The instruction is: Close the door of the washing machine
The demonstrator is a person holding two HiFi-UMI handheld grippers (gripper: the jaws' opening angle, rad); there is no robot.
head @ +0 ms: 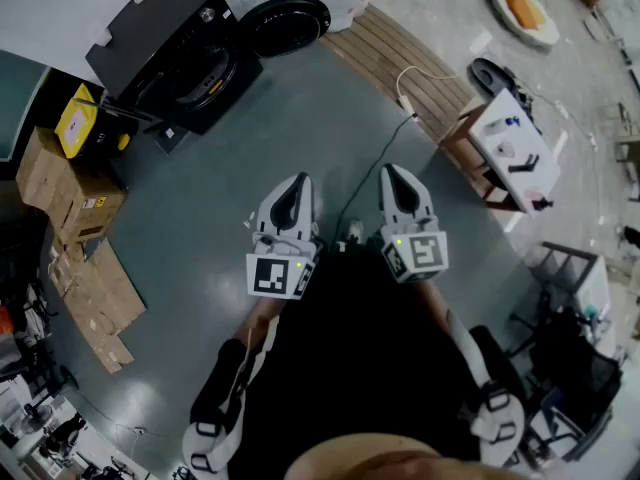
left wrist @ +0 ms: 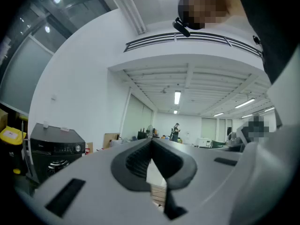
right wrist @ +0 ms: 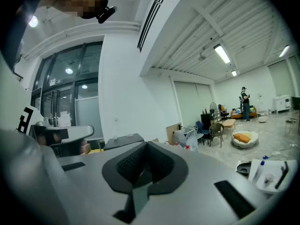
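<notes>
Approach step, nothing started: left gripper point(head: 293, 190) & right gripper point(head: 395, 180) both pinched together, empty, held out in front of me. Washing machine point(head: 170, 53) sits well off at upper left, w/ its door point(head: 290, 23) apparently swung open. Next I'd walk over & push the door to.

Stacked cardboard boxes point(head: 60, 183), left edge. Flattened cardboard point(head: 95, 298) on the grey floor point(head: 200, 228) below them. Yellow container point(head: 78, 120), just above the boxes. Slatted wooden platform point(head: 395, 58), white cable point(head: 432, 72) trailing across it. Small white table point(head: 515, 148), right. Round cushioned bed point(head: 525, 10), top right.

Cardboard boxes point(head: 68, 196) stand just left of the washing machine point(head: 165, 53).
</notes>
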